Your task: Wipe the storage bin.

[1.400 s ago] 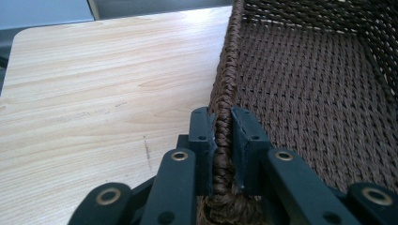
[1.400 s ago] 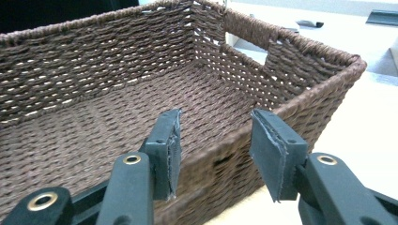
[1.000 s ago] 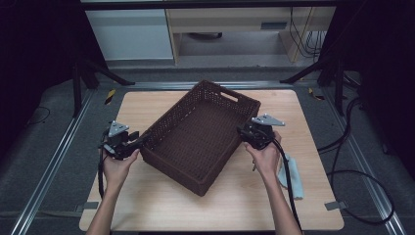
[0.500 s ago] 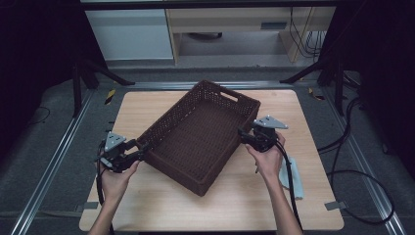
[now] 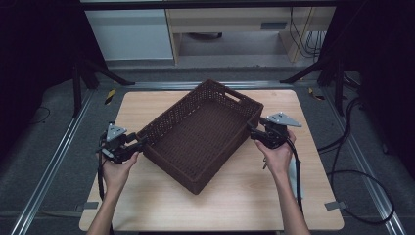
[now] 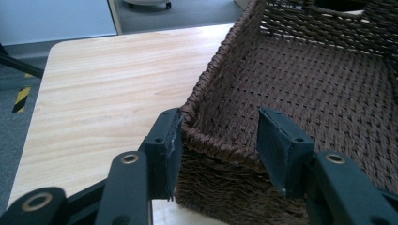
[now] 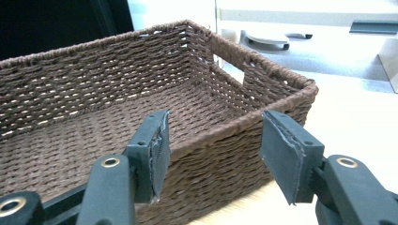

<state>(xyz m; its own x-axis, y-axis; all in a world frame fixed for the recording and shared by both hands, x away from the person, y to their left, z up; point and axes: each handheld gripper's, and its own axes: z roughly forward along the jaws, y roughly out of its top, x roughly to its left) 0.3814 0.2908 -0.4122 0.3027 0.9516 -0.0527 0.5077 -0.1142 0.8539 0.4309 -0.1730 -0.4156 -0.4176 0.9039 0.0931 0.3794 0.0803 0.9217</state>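
We see the left hand-held gripper (image 5: 138, 143) with jaws open astride the basket's (image 5: 200, 132) near-left wall, one pad just touching it. The right hand-held gripper (image 5: 253, 132), jaws open and just widened, straddles the right rim. The basket sits askew mid-worktop (image 5: 254, 196).

Wicker basket (image 5: 200, 134) sits diagonal mid-counter (image 5: 235, 200), walls blocking straight crossing. Bare counter open along near edge, far-left corner, right side. Left gripper (image 6: 216, 140) jaws straddle basket rim; right gripper (image 7: 211, 150) jaws astride opposite wall. Basket interior free.
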